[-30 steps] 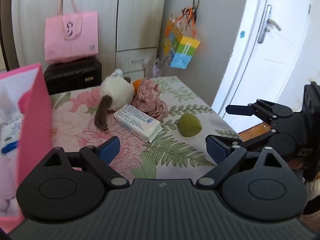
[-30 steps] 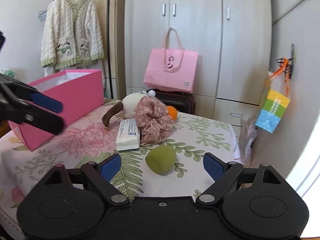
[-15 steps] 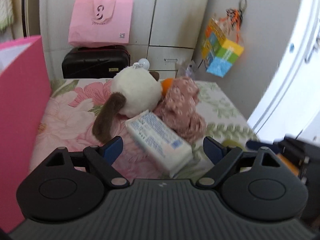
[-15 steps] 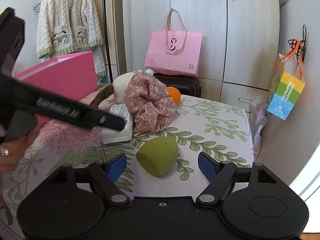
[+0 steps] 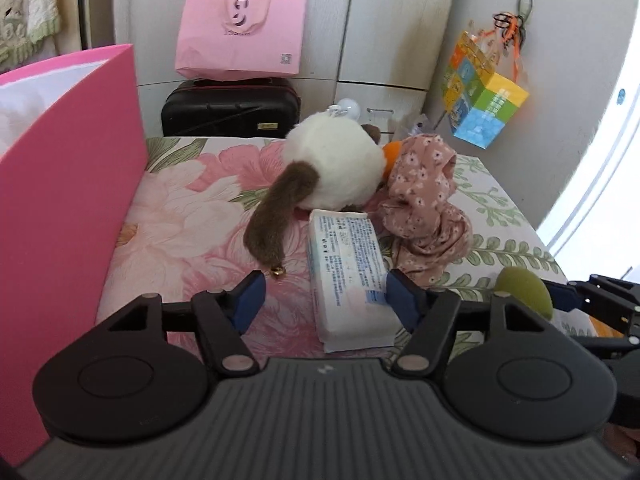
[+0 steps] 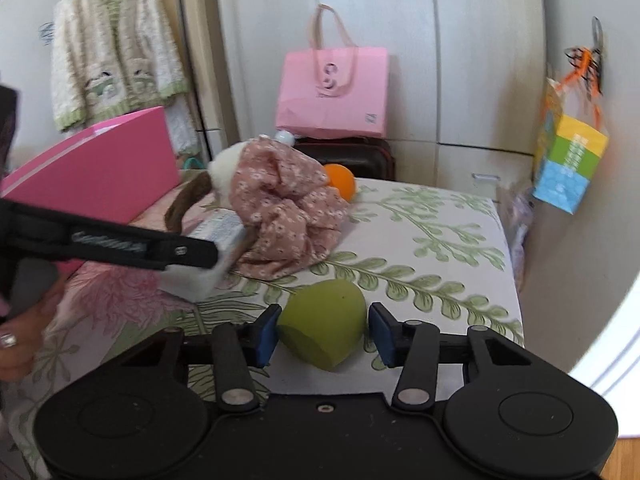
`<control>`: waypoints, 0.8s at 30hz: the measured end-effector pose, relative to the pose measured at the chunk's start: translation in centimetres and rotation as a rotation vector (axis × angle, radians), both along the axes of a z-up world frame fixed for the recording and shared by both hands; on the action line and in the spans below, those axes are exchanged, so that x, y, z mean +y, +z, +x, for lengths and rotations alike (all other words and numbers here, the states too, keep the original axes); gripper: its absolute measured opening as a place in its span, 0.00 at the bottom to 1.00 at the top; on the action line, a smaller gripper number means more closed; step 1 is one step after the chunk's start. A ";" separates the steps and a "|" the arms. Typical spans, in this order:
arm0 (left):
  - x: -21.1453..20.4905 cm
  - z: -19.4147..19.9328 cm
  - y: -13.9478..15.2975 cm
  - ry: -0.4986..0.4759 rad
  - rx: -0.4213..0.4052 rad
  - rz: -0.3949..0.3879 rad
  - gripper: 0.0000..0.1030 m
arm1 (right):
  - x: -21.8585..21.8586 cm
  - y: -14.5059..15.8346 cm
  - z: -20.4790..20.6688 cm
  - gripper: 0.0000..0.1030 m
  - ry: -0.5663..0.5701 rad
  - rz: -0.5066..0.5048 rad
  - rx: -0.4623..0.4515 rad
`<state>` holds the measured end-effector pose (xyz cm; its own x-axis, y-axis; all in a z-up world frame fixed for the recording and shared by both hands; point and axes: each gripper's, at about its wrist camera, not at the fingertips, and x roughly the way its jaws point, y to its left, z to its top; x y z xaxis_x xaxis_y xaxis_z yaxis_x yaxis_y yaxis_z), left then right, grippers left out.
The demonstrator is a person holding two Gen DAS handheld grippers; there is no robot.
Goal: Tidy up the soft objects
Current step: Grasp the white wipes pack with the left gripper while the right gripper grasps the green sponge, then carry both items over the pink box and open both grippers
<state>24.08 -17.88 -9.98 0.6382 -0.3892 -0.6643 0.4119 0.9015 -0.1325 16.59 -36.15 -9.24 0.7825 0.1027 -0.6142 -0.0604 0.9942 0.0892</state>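
Observation:
On the floral table lie a white tissue pack [image 5: 347, 270], a white and brown plush toy [image 5: 320, 178], a pink floral scrunchie [image 5: 424, 204], an orange ball [image 6: 340, 176] and a green sponge [image 6: 323, 322]. My left gripper [image 5: 322, 302] is open, its jaws straddling the near end of the tissue pack without closing on it. My right gripper [image 6: 323, 330] is open with the green sponge between its jaws; the left pad is close to it, the right pad stands apart. The pink box [image 5: 60, 184] stands on the left.
A pink paper bag [image 5: 240, 32] sits on a black suitcase [image 5: 230, 106] behind the table. A colourful bag [image 5: 486, 96] hangs on the right wall. A cardigan [image 6: 116, 68] hangs at far left. The table's right edge [image 6: 510, 272] is near the sponge.
Both grippers have moved forward and lower. The left now straddles the tissue pack and the right straddles the green sponge. Both sets of jaws have narrowed.

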 end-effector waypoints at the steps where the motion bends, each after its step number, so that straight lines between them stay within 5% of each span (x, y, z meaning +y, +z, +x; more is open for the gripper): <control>1: -0.4 0.2 0.0 -0.013 -0.007 0.012 0.65 | 0.1 -0.1 0.0 0.51 -0.011 -0.001 -0.002; 9: -2.7 1.0 -1.5 -0.003 -0.103 0.100 0.64 | 1.5 -0.3 -0.4 0.51 -0.104 -0.039 -0.009; 11: -2.4 0.8 -1.5 0.003 -0.109 0.092 0.58 | 1.8 -0.4 -0.7 0.46 -0.127 -0.042 -0.014; 13: -2.3 0.6 -1.4 0.010 -0.119 0.108 0.39 | 2.1 -0.3 -0.9 0.44 -0.134 -0.037 -0.020; 24: 0.3 -1.7 -0.6 -0.001 -0.101 0.042 0.38 | 2.9 -0.2 -2.2 0.43 -0.193 0.016 -0.049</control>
